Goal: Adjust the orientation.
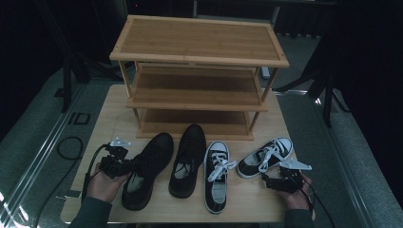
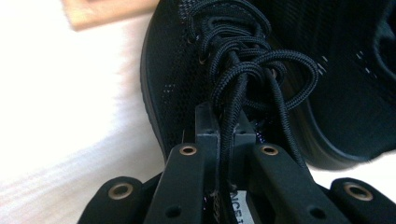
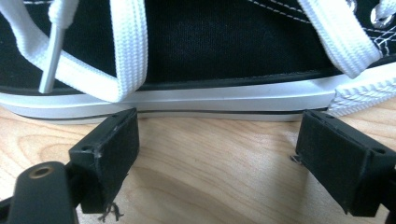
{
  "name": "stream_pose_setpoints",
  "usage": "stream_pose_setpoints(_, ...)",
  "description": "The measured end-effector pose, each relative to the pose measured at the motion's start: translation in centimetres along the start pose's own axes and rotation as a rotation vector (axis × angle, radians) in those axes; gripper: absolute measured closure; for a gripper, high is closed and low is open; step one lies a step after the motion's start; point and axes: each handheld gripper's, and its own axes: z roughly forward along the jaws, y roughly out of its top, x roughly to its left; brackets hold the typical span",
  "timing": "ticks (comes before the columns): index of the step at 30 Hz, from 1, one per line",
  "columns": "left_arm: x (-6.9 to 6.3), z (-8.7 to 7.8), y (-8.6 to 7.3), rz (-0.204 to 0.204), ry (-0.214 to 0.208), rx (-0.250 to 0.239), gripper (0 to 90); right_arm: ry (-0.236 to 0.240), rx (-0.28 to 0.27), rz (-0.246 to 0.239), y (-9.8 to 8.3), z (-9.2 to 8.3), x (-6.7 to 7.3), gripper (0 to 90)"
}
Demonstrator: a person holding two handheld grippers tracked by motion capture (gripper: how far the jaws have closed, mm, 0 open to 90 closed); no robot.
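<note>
The left gripper (image 2: 223,133) is pinching the black shoe (image 1: 145,168) by its lace (image 2: 229,121) (right gripper (image 3: 217,154) is waiting spread), so lifting slowly is advisable.

Each hand carries a black two-jaw gripper. The left gripper (image 1: 115,161) and right gripper (image 1: 283,179) each bear a grey three-cornered plate on top and trail a black cable. Jaw arms are matte black with brass-coloured rivets at the pivots; the pads (image 3: 112,149) are black rectangular blocks with small screws. Both forearms wear dark grey-green sleeves (image 1: 92,213)
</note>
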Motion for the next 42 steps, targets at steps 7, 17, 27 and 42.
stream_pose_setpoints(7, 1.0, 1.2, 2.7, -0.008, 0.036, -0.021, 86.5, 0.0, 0.0, 0.0, 0.0, 0.0, 0.0, 13.4)
stream_pose_setpoints(17, 1.6, 3.6, 6.7, -0.053, 0.135, -0.084, 86.6, 0.0, 0.0, 0.0, 0.0, 0.0, 0.0, 13.4)
stream_pose_setpoints(27, 1.6, 5.5, 8.0, -0.137, 0.18, -0.138, 86.5, 0.0, 0.0, 0.0, 0.0, 0.0, 0.0, 13.4)
stream_pose_setpoints(42, 1.9, 6.1, 7.4, -0.24, 0.224, -0.211, 86.4, 0.0, 0.0, 0.0, 0.0, 0.0, 0.0, 13.4)
